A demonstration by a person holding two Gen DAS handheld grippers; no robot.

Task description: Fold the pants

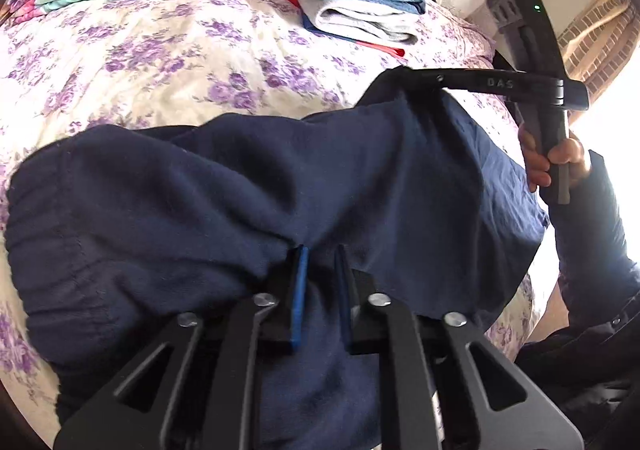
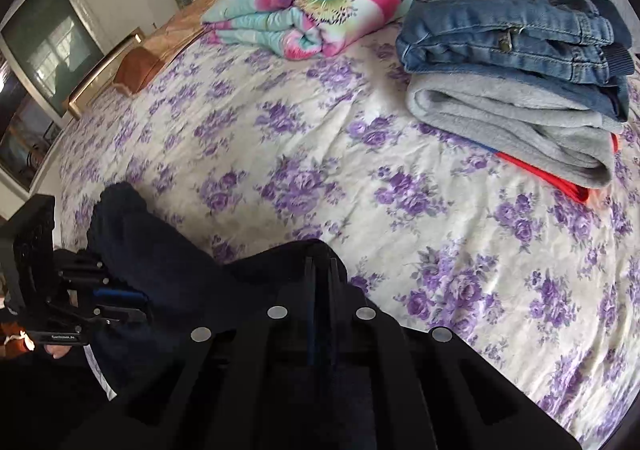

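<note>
Navy fleece pants [image 1: 248,185] are spread across the near edge of the floral bedspread [image 1: 160,61]. Their cloth is pinched by the left gripper [image 1: 320,262], its blue pads nearly together. The right gripper [image 2: 320,274] is pressed shut, apparently on a fold of the same pants, though shadow obscures the contact. Folded jeans [image 2: 512,37] are stacked on grey sweatpants [image 2: 508,125] further back.

Right tongs [image 2: 321,270] pinch navy pants [image 2: 168,250] on bed [image 2: 320,153].
</note>
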